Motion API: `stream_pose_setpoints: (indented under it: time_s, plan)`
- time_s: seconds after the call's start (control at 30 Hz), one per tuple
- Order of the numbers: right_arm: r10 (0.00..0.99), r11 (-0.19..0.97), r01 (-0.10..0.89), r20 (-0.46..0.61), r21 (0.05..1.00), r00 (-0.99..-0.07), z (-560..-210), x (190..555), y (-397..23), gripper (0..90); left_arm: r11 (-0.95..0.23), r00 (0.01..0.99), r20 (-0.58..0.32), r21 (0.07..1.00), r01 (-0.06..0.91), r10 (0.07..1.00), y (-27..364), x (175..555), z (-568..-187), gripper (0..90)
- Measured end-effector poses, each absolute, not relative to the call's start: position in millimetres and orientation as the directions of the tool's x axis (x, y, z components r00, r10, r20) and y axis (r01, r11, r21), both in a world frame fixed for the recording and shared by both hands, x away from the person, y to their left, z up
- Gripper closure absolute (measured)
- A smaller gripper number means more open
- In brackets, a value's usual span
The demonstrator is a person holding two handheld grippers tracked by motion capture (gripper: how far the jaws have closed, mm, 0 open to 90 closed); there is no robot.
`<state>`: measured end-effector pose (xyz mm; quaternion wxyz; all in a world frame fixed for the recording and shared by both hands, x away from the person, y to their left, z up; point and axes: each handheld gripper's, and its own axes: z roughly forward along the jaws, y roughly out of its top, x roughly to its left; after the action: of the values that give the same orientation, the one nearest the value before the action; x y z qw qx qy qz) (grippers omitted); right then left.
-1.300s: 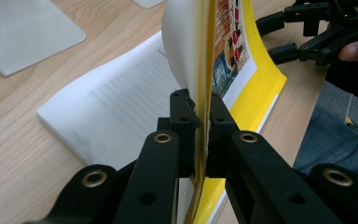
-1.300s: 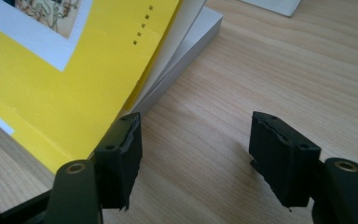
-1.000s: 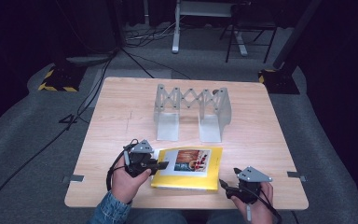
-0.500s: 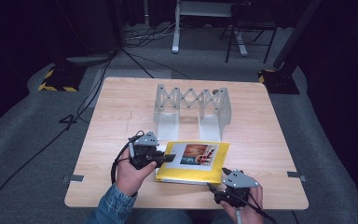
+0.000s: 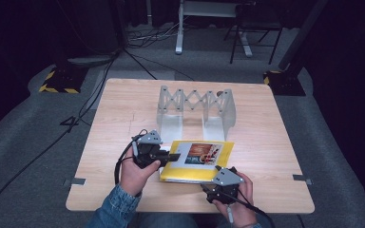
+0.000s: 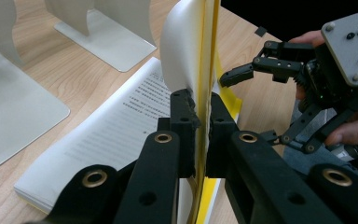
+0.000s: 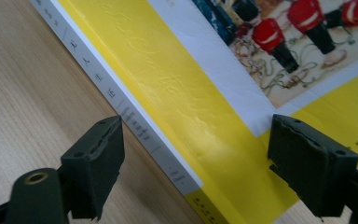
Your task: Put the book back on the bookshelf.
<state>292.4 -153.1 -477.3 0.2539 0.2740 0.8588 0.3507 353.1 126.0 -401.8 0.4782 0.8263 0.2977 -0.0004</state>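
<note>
Dark floor and trailing cables ring a pale wooden counter [image 5: 123, 109], with stand legs in the gloom at the far side. Toward the far middle of the counter stands a grey expanding book rack [image 5: 196, 109], its scissor-link back joining upright plates; nothing sits in it.

Near the front edge, just in front of the rack, lies a yellow book [image 5: 197, 161] with a white band and a colour picture on its cover. From the left gripper view, its cover [image 6: 209, 56] is lifted upright off the printed pages [image 6: 116, 126], which lie flat on the wood.

On the book's left edge is the left gripper [image 5: 164, 154], held in a hand with a denim sleeve. Its fingers [image 6: 182, 121] are pressed together on the raised cover, one on each face of it, with no gap showing.

At the book's near right corner is the right gripper [image 5: 218, 183]. Its fingers [image 7: 93, 163] stand wide apart and have just been opening. In the right gripper view the book's near corner and white spine [image 7: 121, 109] lie between them, with one finger over bare wood beside the spine and the other over the yellow cover; neither pad presses on the book. The left gripper view shows this gripper just beyond the raised cover, close to its edge but apart from it.
</note>
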Motion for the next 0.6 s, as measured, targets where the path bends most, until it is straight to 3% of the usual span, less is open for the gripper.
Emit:
stream_pose_setpoints:
  time_s: [0.6]
  plan:
    - [0.6,0.709,0.202,-0.427,0.676,-0.677,-494,298,-130,14.8,-0.334,0.811,-0.32,0.79,0.514,0.49,124,361,-405,84.9]
